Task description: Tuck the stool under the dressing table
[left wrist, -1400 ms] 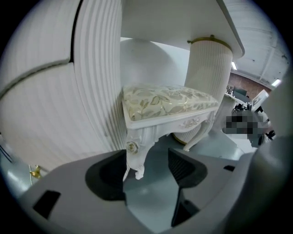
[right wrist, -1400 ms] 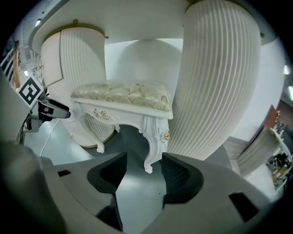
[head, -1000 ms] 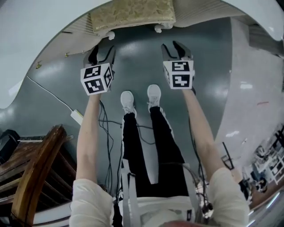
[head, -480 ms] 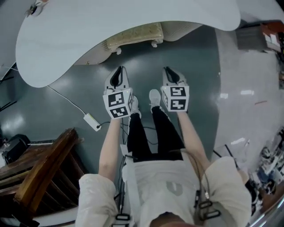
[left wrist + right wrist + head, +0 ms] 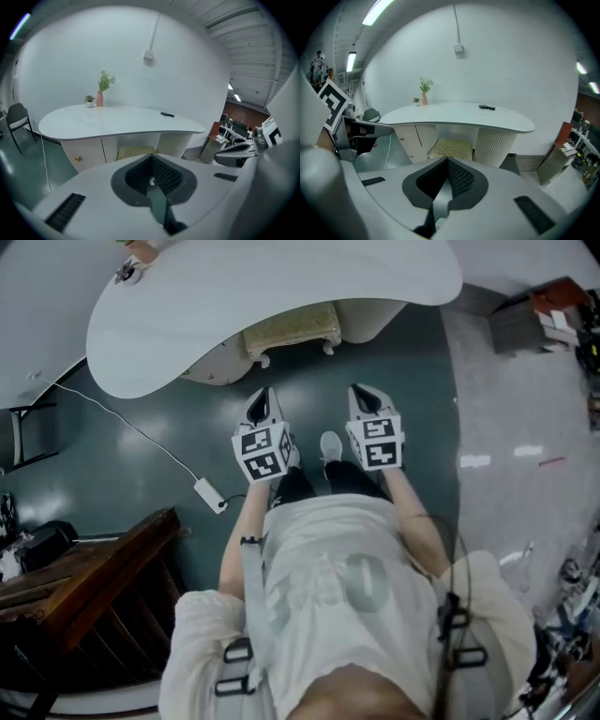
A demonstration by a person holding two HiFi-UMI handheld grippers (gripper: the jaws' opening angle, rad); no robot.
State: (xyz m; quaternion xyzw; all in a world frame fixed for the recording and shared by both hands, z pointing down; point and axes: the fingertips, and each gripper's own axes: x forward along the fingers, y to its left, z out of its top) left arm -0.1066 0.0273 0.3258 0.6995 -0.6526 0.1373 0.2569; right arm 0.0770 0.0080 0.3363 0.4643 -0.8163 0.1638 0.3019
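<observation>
The stool is seen pushed in beneath the dressing table, where its pale cushioned seat is set between a cabinet with a small gold knob and a ribbed pedestal. In the head view only the front part of the seat and two small feet are left showing past the edge of the white tabletop. The left gripper and the right gripper are held side by side over the dark green floor, in front of the person's body and well apart from the stool. Both are pointed towards the table and angled somewhat downward. In the left gripper view its jaws are pressed together with nothing between them, and the same is shown in the right gripper view. No part of the stool or table is touched by either one. One white shoe can be made out between the two grippers. A pink vase holding a green sprig is stood at the far left of the tabletop, with a tiny potted plant just beside it. A small dark object is laid nearer the right end. A white cable is trailed across the floor to a white adapter, and dark wooden furniture is visible at the lower left.
</observation>
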